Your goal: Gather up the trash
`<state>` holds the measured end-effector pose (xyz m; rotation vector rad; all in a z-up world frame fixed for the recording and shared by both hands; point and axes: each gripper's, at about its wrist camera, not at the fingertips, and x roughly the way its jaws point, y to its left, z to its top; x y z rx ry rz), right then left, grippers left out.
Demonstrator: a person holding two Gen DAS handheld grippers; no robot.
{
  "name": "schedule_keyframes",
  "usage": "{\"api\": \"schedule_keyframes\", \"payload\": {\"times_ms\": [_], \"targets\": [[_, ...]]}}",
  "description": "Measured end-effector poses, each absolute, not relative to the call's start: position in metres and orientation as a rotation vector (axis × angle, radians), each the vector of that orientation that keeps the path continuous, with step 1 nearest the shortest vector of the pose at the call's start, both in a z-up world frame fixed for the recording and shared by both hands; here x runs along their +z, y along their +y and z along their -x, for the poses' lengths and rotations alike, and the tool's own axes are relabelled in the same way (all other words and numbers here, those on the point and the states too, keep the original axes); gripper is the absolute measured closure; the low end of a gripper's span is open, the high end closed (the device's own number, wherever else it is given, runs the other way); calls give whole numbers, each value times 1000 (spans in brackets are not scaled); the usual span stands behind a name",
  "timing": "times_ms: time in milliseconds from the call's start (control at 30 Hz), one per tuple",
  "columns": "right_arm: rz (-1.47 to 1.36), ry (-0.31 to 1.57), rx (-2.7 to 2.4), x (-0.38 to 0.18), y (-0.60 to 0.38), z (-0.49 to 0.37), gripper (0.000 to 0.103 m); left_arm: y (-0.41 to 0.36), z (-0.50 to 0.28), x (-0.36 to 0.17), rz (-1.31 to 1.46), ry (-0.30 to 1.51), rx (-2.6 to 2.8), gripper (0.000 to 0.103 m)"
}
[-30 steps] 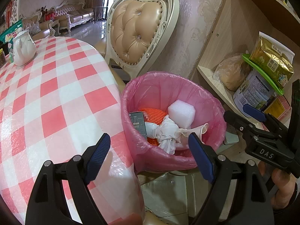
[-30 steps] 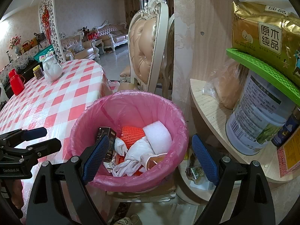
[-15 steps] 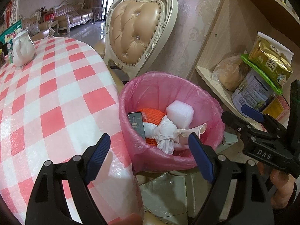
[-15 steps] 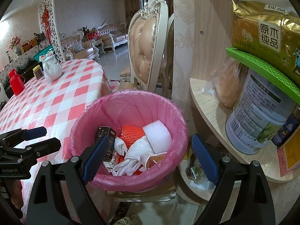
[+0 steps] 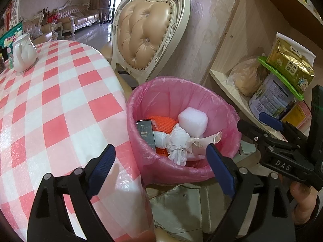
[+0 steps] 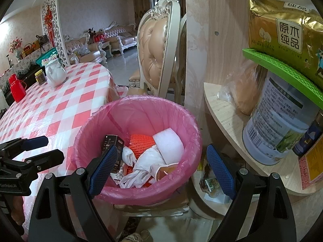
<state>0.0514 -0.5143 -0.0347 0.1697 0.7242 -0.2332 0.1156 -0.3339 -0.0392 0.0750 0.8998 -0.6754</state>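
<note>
A bin with a pink liner (image 5: 161,92) (image 6: 141,111) stands between the table and the shelf. In it lie a white foam block (image 5: 192,121) (image 6: 167,143), an orange foam net (image 5: 163,122), a dark small box (image 5: 146,131) (image 6: 112,141) and crumpled white paper (image 5: 177,141) (image 6: 147,159). My left gripper (image 5: 161,165) hovers over the bin's near rim, its jaws opening with nothing held between them. My right gripper (image 6: 162,168) hangs open and empty above the bin's near side. Each gripper shows at the edge of the other's view.
A table with a red-and-white checked cloth (image 5: 50,111) lies left of the bin and carries a white jug (image 5: 24,54) and a red flask (image 6: 17,87). A tufted chair (image 5: 145,38) stands behind the bin. A wooden shelf (image 6: 222,111) on the right holds a tin, bags and packets.
The left gripper's fingers have spread slightly wider. Both hands stay where they were, and the trash in the bin has not moved.
</note>
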Motion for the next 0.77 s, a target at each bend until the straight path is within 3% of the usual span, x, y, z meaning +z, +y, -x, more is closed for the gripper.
{"api": "schedule_keyframes", "payload": {"times_ms": [767], "targets": [[-172, 728, -240, -40, -516, -51, 18, -337, -111, -39, -106, 866, -675, 14]]}}
